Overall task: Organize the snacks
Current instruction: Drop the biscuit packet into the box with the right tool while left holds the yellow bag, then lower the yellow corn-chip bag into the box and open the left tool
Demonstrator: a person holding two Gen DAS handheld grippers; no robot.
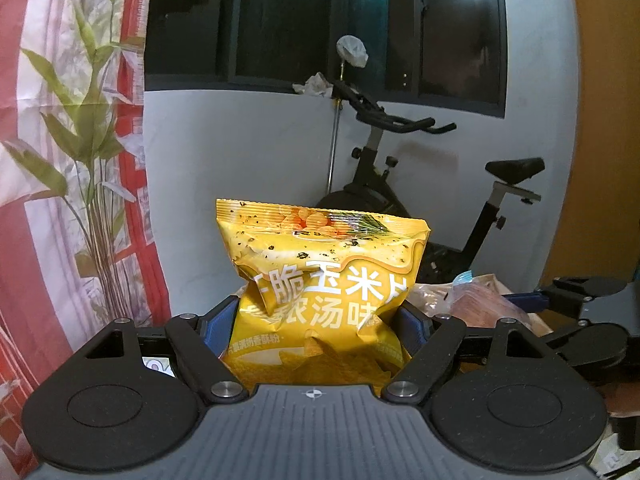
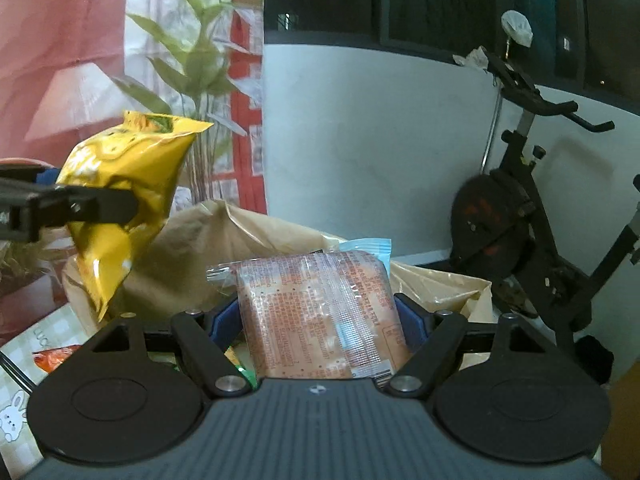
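The left gripper (image 1: 316, 322) has its jaws clenched on one yellow chip bag (image 1: 320, 280), pinching it about the middle so the foil creases inward at both blue pads. The bag stands upright in the air, top seal uppermost; its lower end is hidden behind the gripper's body. In the right wrist view the same bag (image 2: 120, 200) appears at the left with one black finger across it, and the rest of that gripper is cut off by the frame edge.

The right gripper (image 2: 318, 322) grasps one orange packet (image 2: 320, 312) in clear wrap, squeezed between its pads and standing upright. The print on it is too blurred to read. A pale blue wrapper edge (image 2: 366, 246) pokes up behind the packet; whether it belongs to it I cannot tell. From the left wrist view the packet (image 1: 480, 300) is only partly seen at the right, with the other gripper beyond it.

Below both snacks sits one crumpled brown bag (image 2: 200, 248), its opening and contents mostly hidden. At lower left a checked sheet (image 2: 36, 356) with a rabbit print is cut off, with something orange on it that is hard to make out.

Behind: one exercise bike (image 1: 400, 184), one dark window (image 1: 320, 20), one leaf-print curtain (image 1: 72, 120).
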